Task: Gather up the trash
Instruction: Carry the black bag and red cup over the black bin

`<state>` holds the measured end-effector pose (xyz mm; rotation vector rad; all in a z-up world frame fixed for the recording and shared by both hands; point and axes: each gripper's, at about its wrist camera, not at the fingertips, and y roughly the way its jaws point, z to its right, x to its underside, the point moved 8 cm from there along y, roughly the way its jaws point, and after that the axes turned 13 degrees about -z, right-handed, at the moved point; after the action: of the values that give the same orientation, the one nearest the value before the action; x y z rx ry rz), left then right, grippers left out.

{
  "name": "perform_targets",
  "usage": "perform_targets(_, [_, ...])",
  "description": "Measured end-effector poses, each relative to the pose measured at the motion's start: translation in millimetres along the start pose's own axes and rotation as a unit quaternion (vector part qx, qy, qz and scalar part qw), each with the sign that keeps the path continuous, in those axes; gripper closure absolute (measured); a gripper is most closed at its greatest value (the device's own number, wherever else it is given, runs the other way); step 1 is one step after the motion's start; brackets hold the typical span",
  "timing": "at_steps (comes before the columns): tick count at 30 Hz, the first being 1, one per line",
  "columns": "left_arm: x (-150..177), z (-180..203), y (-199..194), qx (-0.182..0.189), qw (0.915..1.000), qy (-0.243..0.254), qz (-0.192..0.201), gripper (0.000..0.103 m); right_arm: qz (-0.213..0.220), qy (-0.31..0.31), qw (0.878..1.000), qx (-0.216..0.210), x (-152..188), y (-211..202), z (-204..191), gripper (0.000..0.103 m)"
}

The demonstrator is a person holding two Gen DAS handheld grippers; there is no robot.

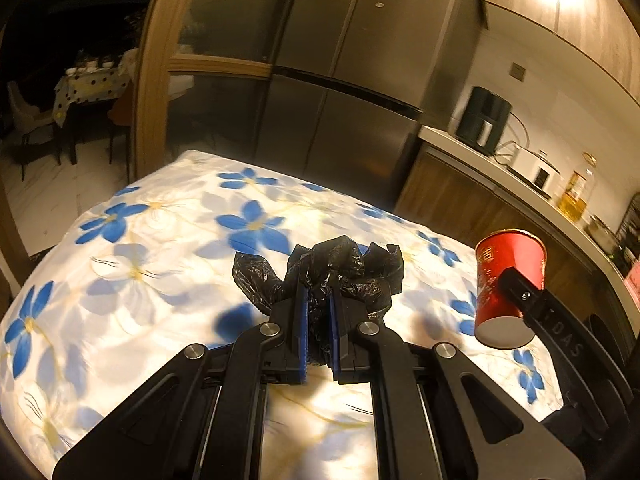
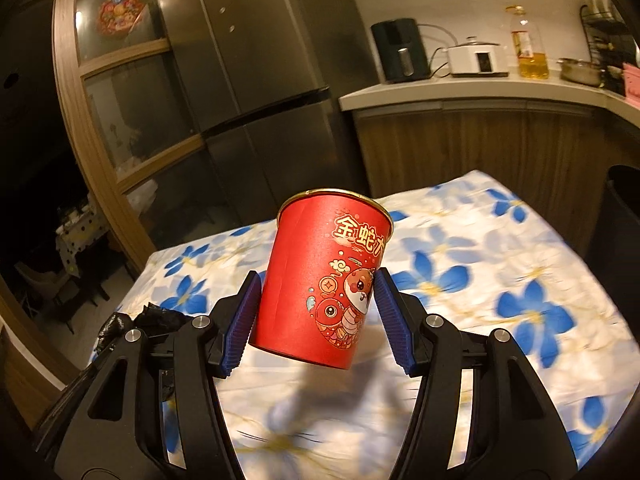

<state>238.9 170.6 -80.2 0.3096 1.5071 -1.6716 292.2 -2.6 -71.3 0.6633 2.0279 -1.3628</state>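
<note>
My left gripper [image 1: 318, 308] is shut on a crumpled black plastic bag [image 1: 340, 268] and holds it above the flowered tablecloth [image 1: 160, 272]. My right gripper [image 2: 318, 304] is shut on a red paper cup [image 2: 320, 276] with a cartoon snake print, held upright and slightly tilted above the table. The cup also shows at the right of the left wrist view [image 1: 506, 288], with a right finger [image 1: 520, 288] across it. The black bag shows at the lower left of the right wrist view [image 2: 120, 326].
A steel fridge [image 2: 256, 80] stands behind the table. A kitchen counter [image 2: 472, 92] to the right carries an air fryer [image 2: 400, 50], a cooker [image 2: 478, 58] and an oil bottle [image 2: 528, 46]. A dark bin [image 2: 620, 216] stands at the table's right.
</note>
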Motion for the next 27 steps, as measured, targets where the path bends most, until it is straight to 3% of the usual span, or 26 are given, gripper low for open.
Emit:
perform_targets(10, [20,100,-4,0.037,0.9974,0.061,-0.003,0.095,0.041,0.027,0.998,0.036,-9,-53,87,0.045])
perform_targets(16, [36,177,-2,0.072,0.9907,0.115,-0.007,0.095,0.069,0.052,0.993,0.082,-13,-86,160,0.045])
perform_targets(23, [57,280,-6,0.136,0.9745,0.178,-0.01,0.095,0.106,0.084,0.98,0.149,-17,-127,251,0.045])
perform_targets(27, [74,344,-9,0.174,0.9602,0.218,-0.011,0.095,0.127,0.115,0.967,0.187,-17,-153,310,0.045])
